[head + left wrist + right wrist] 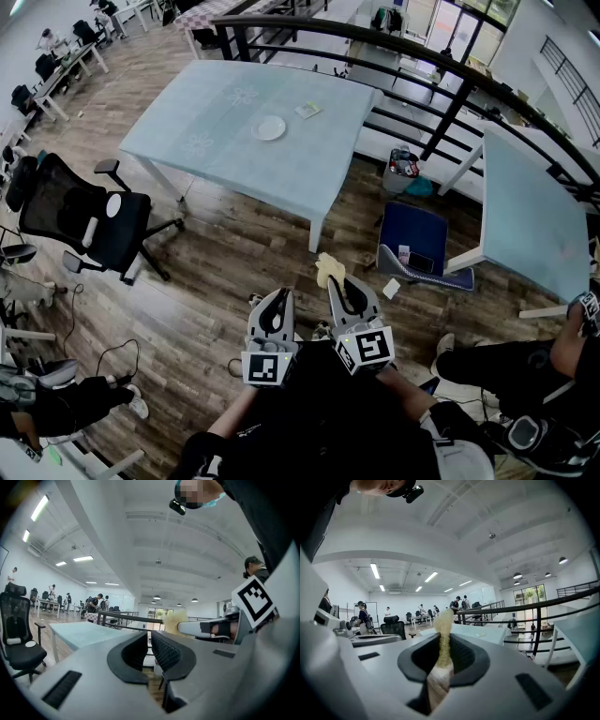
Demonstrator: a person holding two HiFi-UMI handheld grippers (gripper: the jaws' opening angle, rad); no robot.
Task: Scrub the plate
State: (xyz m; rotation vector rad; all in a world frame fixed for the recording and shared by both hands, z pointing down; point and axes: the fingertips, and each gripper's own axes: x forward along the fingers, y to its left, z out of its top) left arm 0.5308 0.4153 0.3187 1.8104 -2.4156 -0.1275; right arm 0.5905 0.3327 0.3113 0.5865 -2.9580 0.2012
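Note:
A white plate (pixel 268 127) lies on the pale blue table (pixel 216 112), far ahead of both grippers. Low in the head view, over the wooden floor, my right gripper (pixel 347 286) is shut on a yellow sponge (pixel 327 270) that sticks out past its tips. In the right gripper view the sponge (pixel 443 637) stands squeezed between the black pads, with the table (pixel 480 632) behind it. Beside it, my left gripper (pixel 277 300) is shut with nothing in it. Its pads (pixel 166 653) nearly meet in the left gripper view, where the sponge (pixel 175 620) shows to the right.
A small packet (pixel 307 110) lies on the table beyond the plate. A black office chair (pixel 84 220) stands at the left, a blue seat (pixel 417 246) and a second pale table (pixel 530 211) at the right. A black railing (pixel 422 66) runs behind. A seated person's legs (pixel 511 366) are at lower right.

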